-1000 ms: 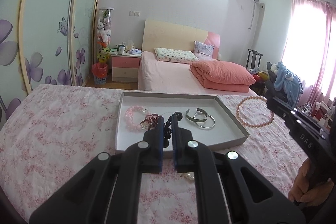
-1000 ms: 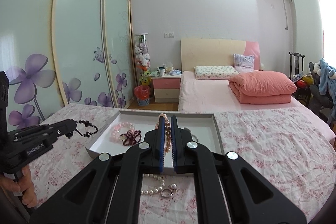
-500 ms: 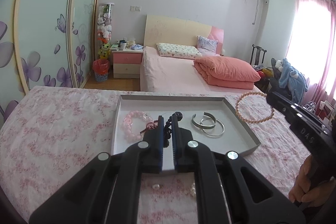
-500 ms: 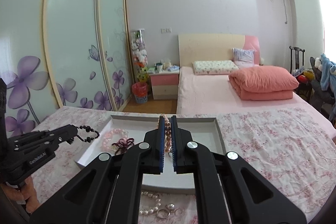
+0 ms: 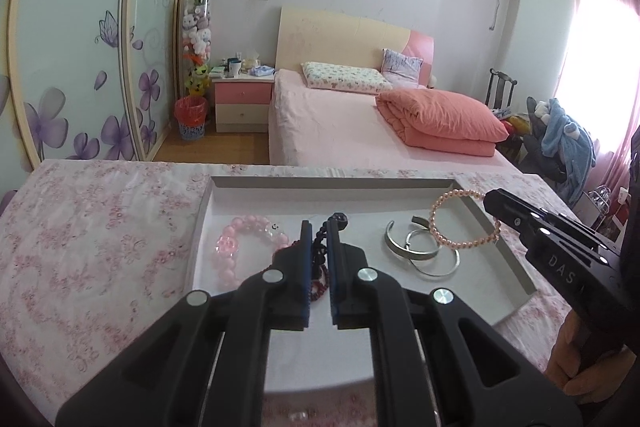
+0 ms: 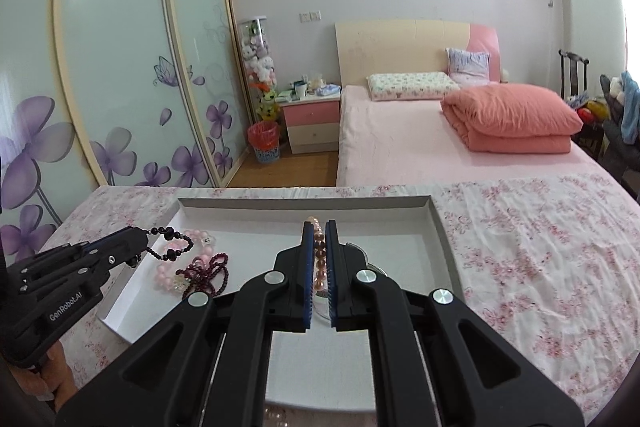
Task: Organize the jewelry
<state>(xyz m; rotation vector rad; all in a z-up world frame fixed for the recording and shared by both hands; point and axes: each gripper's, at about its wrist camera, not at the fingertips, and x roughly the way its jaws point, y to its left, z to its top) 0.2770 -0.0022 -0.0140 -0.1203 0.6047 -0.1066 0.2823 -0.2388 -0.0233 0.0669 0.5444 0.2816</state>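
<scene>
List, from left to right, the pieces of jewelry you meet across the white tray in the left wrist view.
Pale pink bead bracelet → black bead bracelet pinched in the left gripper → silver bangles → pink pearl bracelet held by the right gripper over the tray.

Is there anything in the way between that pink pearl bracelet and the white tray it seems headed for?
Nothing visible blocks it. The pink pearl bracelet, clamped in the right hand-held gripper, hangs over the white tray. Below it, though, lie silver bangles, so it may land on those.
</scene>
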